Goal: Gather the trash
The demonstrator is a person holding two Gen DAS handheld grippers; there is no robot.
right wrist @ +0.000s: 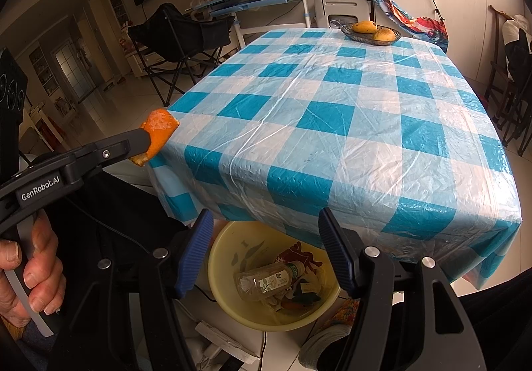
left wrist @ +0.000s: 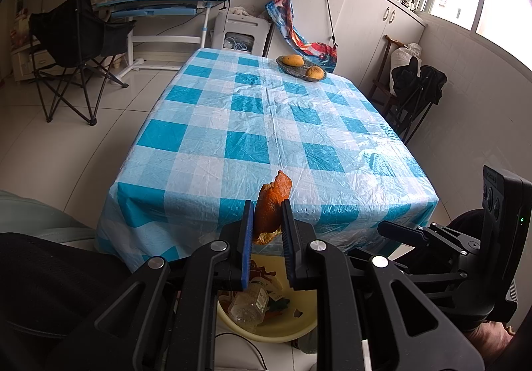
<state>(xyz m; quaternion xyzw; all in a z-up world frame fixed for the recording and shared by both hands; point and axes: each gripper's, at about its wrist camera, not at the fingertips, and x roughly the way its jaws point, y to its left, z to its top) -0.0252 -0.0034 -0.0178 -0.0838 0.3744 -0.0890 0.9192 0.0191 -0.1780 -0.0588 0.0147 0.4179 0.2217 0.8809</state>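
My left gripper (left wrist: 267, 209) is shut on an orange peel (left wrist: 272, 201) and holds it in the air above the near edge of the table. The same peel (right wrist: 156, 135) shows in the right wrist view, off the table's left corner. Below it on the floor stands a yellow basin (left wrist: 292, 327), also in the right wrist view (right wrist: 226, 291), with a clear plastic bottle (right wrist: 266, 281) and wrappers in it. My right gripper (right wrist: 266, 228) is open and empty, above the basin at the table's near edge.
The table wears a blue and white checked plastic cloth (left wrist: 266, 125). A glass dish with mangoes (left wrist: 301, 66) stands at its far side. A black folding chair (left wrist: 76, 48) stands at the left. Dark chairs (left wrist: 412, 95) stand at the right. Cables lie beside the basin.
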